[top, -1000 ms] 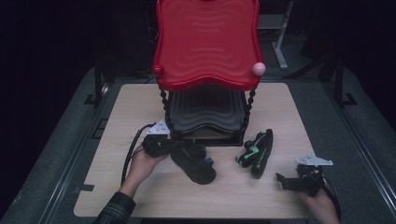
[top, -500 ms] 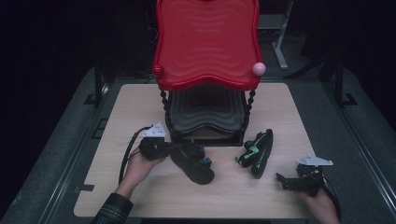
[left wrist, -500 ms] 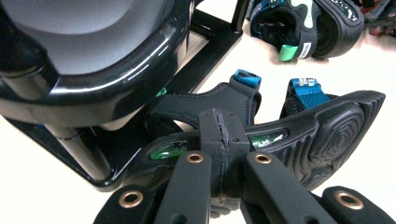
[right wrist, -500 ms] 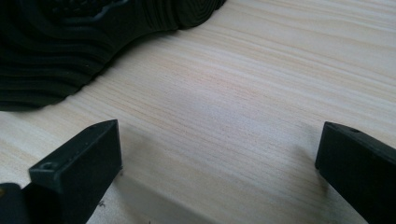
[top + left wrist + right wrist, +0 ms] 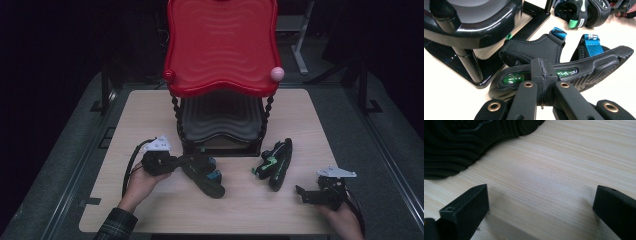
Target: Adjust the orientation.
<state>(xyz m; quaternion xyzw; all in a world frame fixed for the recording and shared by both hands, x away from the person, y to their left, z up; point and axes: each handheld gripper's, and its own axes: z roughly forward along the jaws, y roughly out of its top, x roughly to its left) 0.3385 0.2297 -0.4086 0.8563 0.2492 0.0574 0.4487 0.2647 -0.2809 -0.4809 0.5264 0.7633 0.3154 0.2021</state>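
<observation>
On the table (image 5: 150, 107) lie two sandals (image 5: 202, 173), one tool-clamped

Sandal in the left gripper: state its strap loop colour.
Bright blue loops on the black sandal, clearest in the left gripper view.

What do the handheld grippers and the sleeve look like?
Both the left gripper and right gripper are black, each topped by a grey three-cornered plate. Brass-coloured rivets dot the left gripper's linkage. A black cable loops off the left one. The left sleeve is dark plaid.
</observation>
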